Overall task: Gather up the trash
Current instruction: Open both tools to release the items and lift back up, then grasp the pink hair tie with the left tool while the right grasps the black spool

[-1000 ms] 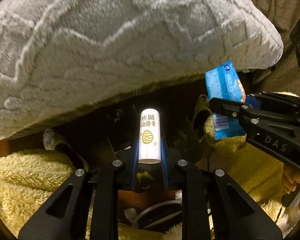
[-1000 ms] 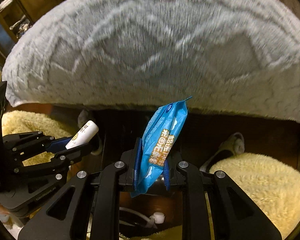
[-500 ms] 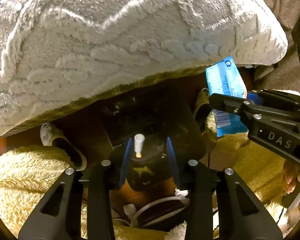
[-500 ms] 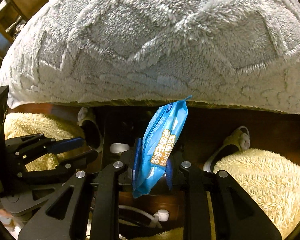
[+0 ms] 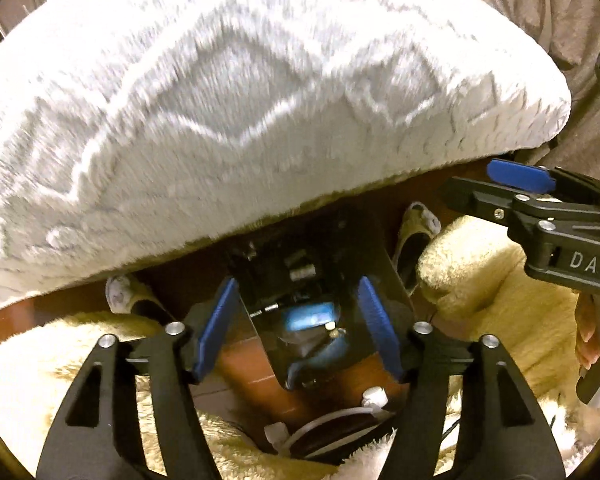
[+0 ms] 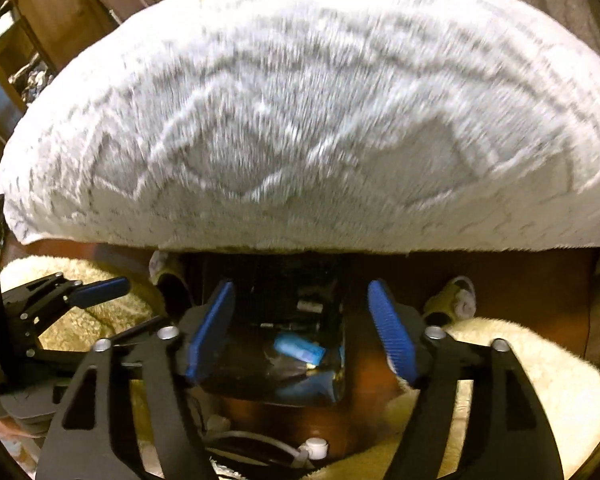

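Observation:
My left gripper hangs over a dark bin, its jaws opening with nothing between the blue pads. In the bin lie a small white tube and a blue packet. My right gripper also hangs over the bin, jaws opening and empty, above the blue packet and the white tube. Each gripper shows in the other's view: the right gripper at the right edge, the left gripper at the left edge.
A thick grey-white fluffy cushion overhangs the bin from above. Yellow fleece-clad legs flank the bin, with slippers on the wooden floor. A white cable with plugs lies near my fingers. A hand holds the right gripper.
Both grippers opened and rose a little. The white tube dropped from the left one and the blue packet from the right one; both now lie in the bin.

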The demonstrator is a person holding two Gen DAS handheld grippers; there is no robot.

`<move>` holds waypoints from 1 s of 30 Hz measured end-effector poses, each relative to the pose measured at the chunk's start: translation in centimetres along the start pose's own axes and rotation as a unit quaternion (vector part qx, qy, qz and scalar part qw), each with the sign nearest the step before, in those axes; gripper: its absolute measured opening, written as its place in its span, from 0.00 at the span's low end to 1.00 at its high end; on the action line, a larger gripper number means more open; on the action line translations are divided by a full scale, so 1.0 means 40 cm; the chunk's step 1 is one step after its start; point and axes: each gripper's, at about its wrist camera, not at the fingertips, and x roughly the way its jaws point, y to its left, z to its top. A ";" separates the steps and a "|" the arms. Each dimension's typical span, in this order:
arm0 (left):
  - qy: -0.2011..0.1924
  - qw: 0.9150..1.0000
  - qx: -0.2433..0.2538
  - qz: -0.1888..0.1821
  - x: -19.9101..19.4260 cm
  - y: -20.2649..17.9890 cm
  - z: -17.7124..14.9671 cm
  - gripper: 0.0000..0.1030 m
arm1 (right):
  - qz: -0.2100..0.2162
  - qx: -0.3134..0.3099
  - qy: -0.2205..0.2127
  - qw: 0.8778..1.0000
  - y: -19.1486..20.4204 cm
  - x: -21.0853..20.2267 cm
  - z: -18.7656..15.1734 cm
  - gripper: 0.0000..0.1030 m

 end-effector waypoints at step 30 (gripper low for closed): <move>-0.147 0.988 0.008 0.036 -0.177 0.097 0.428 0.72 | -0.069 0.047 -0.131 0.988 -0.143 -0.117 0.376 0.84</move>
